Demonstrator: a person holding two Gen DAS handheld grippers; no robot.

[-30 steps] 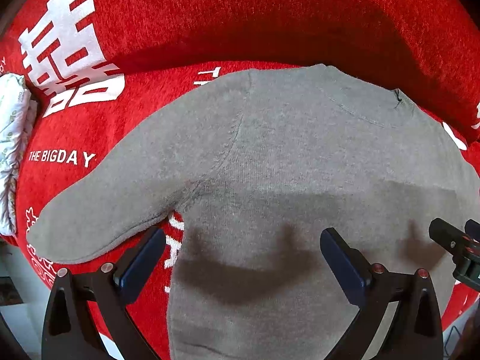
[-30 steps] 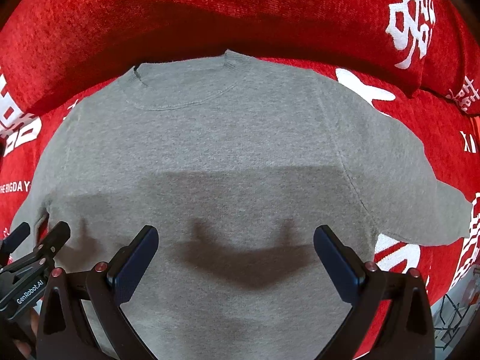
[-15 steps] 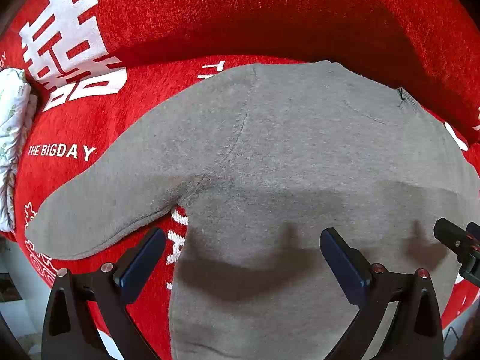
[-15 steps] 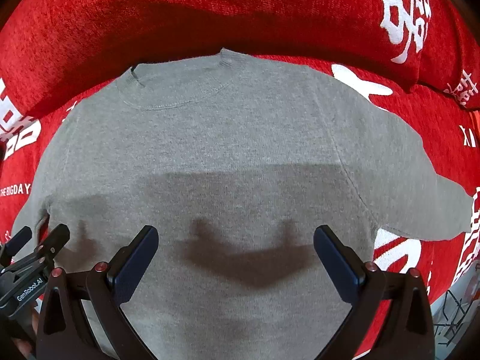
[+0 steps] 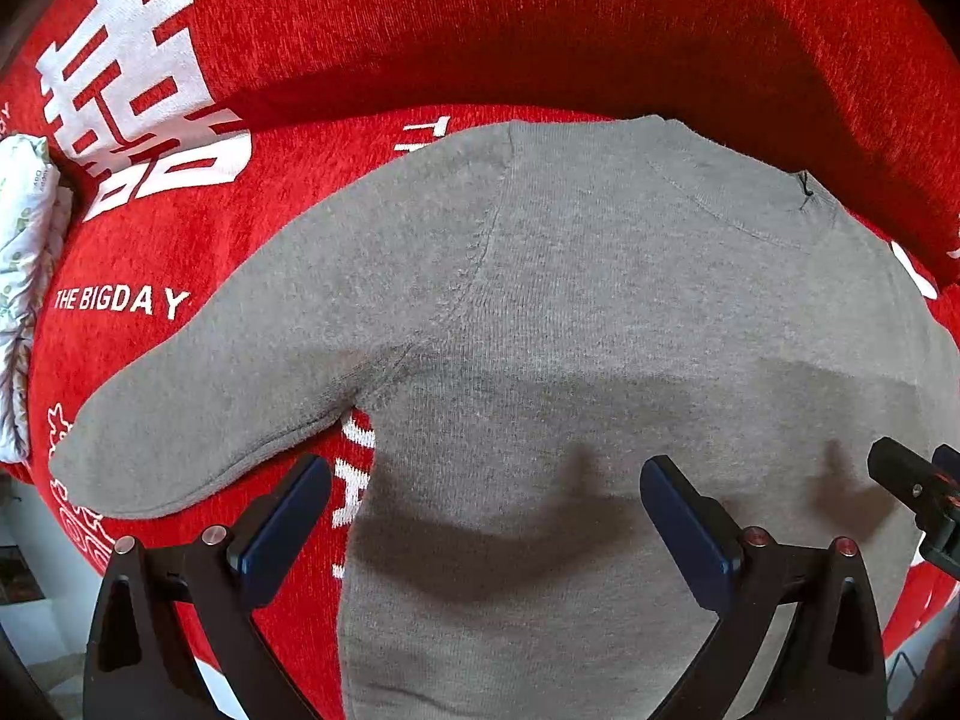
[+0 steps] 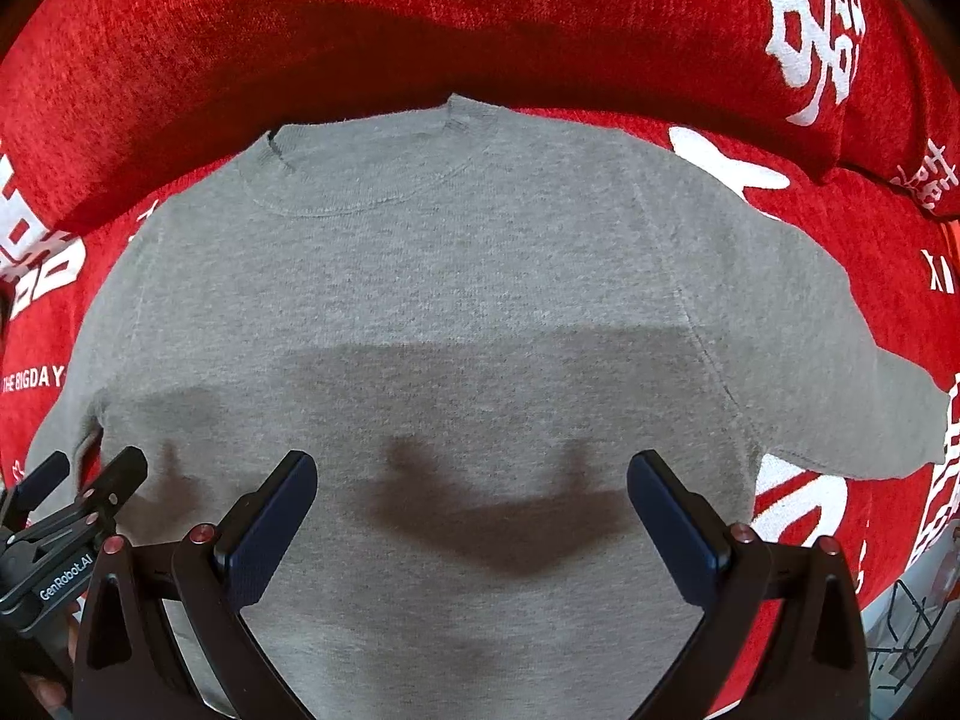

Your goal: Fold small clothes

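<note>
Red sofa (image 5: 540,48), white lettering; patterned cloth (image 5: 24,276) at far left edge. Grey sweater (image 6: 468,300) flat on seat, neck toward backrest, sleeves spread. Versus 0.5 s ago: no real change. Left claw (image 5: 486,516) wide, empty, above hem. Right claw (image 6: 474,510) wide, empty. Red seat bare beyond both sleeves.

In the left wrist view the grey sweater (image 5: 600,330) sits slightly lower and its sleeve (image 5: 210,396) reaches a little farther left than a second ago; in the right wrist view its collar (image 6: 372,180) has risen slightly
</note>
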